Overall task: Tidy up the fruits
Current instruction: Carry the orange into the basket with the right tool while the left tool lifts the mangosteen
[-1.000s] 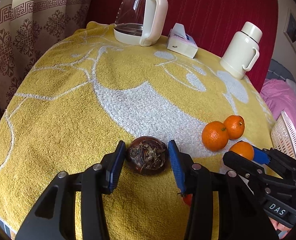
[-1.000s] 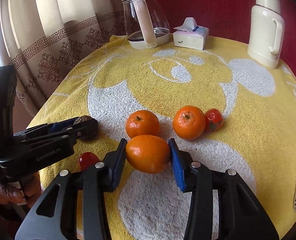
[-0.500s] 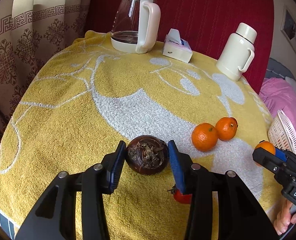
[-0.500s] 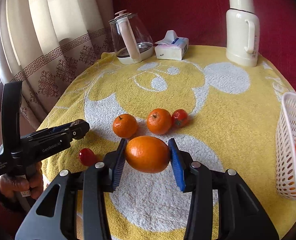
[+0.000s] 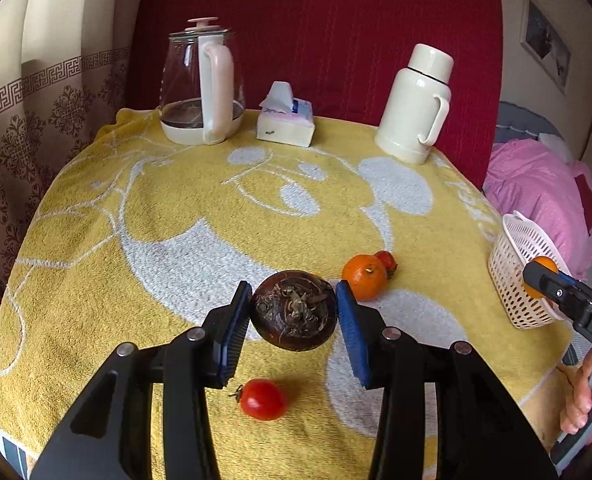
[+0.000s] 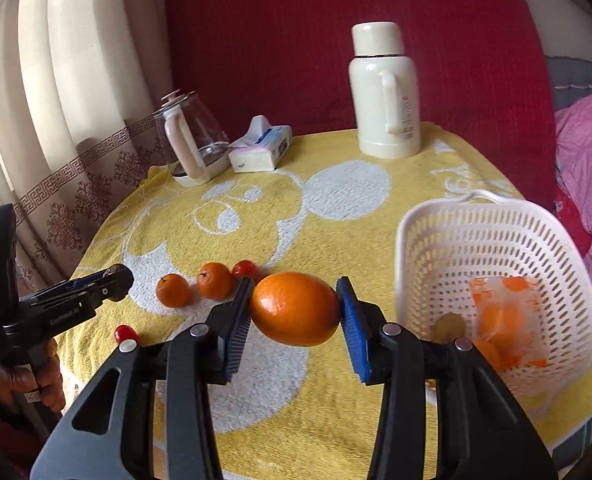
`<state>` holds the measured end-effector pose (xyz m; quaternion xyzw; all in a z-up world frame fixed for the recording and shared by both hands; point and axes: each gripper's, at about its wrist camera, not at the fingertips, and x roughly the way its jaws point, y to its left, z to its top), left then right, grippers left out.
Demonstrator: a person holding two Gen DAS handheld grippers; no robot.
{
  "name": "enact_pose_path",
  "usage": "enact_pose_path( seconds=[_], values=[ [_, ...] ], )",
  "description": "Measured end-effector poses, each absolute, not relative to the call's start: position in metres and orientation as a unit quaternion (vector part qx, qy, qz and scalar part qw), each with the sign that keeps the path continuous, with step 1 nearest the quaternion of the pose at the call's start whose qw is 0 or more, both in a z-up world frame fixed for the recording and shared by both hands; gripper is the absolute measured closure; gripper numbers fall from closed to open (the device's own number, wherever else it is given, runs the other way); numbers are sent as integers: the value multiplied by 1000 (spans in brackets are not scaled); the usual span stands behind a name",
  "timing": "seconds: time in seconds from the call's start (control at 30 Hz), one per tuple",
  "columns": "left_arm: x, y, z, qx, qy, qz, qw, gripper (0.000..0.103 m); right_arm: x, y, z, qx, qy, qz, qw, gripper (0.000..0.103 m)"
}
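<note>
Left gripper [image 5: 294, 312] is clamped on a dark brown fruit [image 5: 295, 310], blue fingers [image 5: 235, 320] pressing both its sides, the dried stem end facing the camera, fruit held clear above the counter [image 5: 96, 240]. Directly under it at 6 o'clock sits a cherry tomato [image 5: 263, 399] on the yellow towel. At 2 o'clock from the brown fruit lies a mandarin [image 5: 364, 282], with a second small tomato [image 5: 386, 259] touching its far side.

Over to the right gripper [image 6: 295, 309]: its fingers [image 6: 354, 332] are squeezed onto a big orange [image 6: 295, 308], held up off the towel. At 3 o'clock from that orange is the white basket [image 6: 496, 232], tilted in this view, already holding a clear bag of orange fruit [image 6: 504, 316] and a small brownish fruit [image 6: 450, 326]. The orange is just beside the basket's near rim, not yet inside.

At 9 o'clock from the orange, two mandarins [image 6: 214, 280] lie side by side, a tomato touching the right one. A hand [image 6: 28, 380] grips the left tool's handle at the frame's left edge.

Along the far edge of the counter stand the glass kettle [image 5: 200, 88], a tissue pack [image 5: 286, 120] and a cream flask [image 5: 416, 104], well apart from the fruit. Red backdrop behind, curtain at 9 o'clock.
</note>
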<state>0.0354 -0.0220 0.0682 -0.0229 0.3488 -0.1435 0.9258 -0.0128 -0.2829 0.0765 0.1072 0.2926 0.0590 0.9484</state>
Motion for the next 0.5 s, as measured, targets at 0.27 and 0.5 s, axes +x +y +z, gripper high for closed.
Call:
enact_pose_path(
  seconds=[0.27,0.5],
  values=[
    [31,-57,74,-3,347,-169,923,59,-23,-335,72,131,284,6,950,60],
    [26,-81,78,14,344,-186,920,59,-22,-358,66,144,283,-9,948,58]
  ],
)
